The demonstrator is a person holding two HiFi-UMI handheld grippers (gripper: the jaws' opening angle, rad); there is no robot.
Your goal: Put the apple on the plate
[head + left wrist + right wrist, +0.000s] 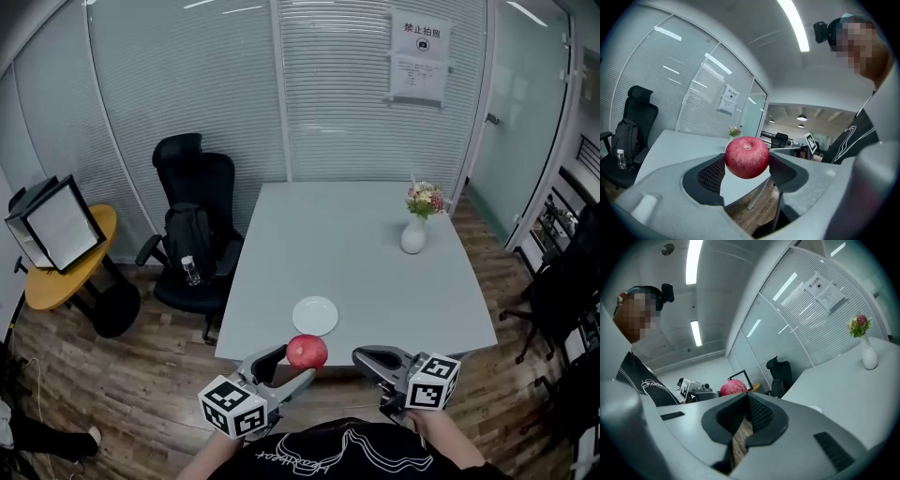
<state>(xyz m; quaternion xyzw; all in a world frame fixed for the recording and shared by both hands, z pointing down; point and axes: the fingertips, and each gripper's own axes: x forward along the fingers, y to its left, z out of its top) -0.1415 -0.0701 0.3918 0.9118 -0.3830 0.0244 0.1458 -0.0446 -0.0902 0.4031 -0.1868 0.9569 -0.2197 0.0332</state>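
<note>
Holding the apple (746,157) in the left gripper (292,367), short of the table: drop risk.
Left jaws are part-open and clamp the apple's two sides with the ribbed pads. Contact looks narrow on round, smooth skin, so it could squirt out if the squeeze eases or the gripper tilts. The apple hangs over the floor, just off the table's (356,272) near edge. The plate (315,315) lies just beyond the apple, close to that edge; a high release could roll it off both. Right gripper (375,361), right of the apple: jaws together, empty.
</note>
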